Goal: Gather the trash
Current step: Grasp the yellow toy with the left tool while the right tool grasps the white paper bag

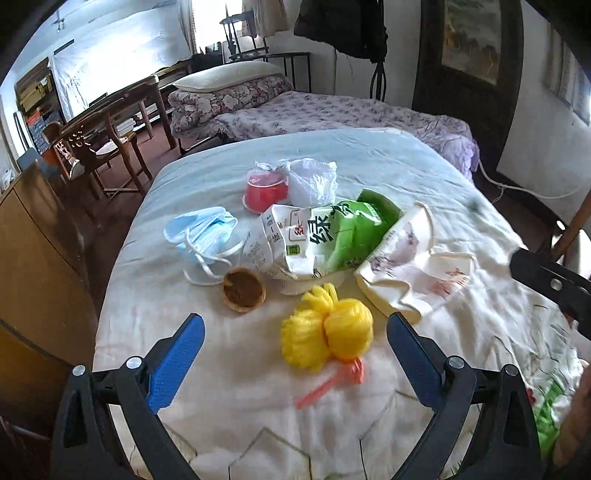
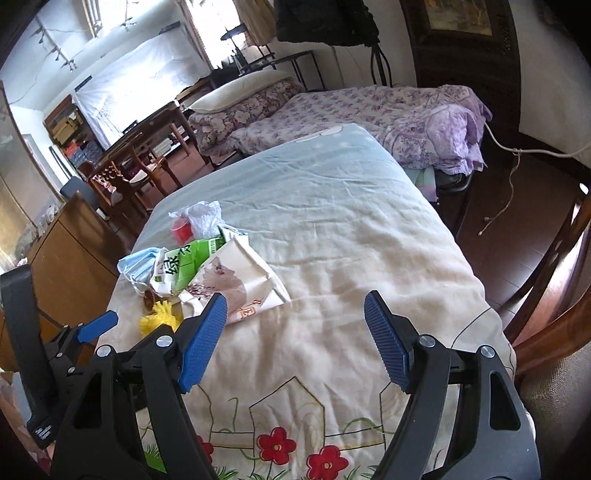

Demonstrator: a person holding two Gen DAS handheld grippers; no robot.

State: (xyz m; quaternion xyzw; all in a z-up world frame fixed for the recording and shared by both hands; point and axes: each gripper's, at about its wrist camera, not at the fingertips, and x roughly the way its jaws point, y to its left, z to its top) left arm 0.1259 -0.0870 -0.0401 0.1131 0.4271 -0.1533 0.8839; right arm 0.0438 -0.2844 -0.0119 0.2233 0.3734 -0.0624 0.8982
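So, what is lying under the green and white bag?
A pale container edge shows below the green and white bag. The bag covers the rest, so its contents stay hidden.

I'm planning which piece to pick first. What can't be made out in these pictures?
- Bowl: left view, mostly hidden under the green bag.
- Brown cup: right view, nearly covered by the bag and yellow net.
- Right gripper: left view, blurred, cut by the edge.

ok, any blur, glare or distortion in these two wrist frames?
Left wrist: heavy fisheye bowing, dark corners; the right tongs at the frame's right edge are smeared, while the yellow mesh bag is fairly sharp. Right wrist: same bowing; the window is blown out, and the quilt is evenly lit without hard shadows.
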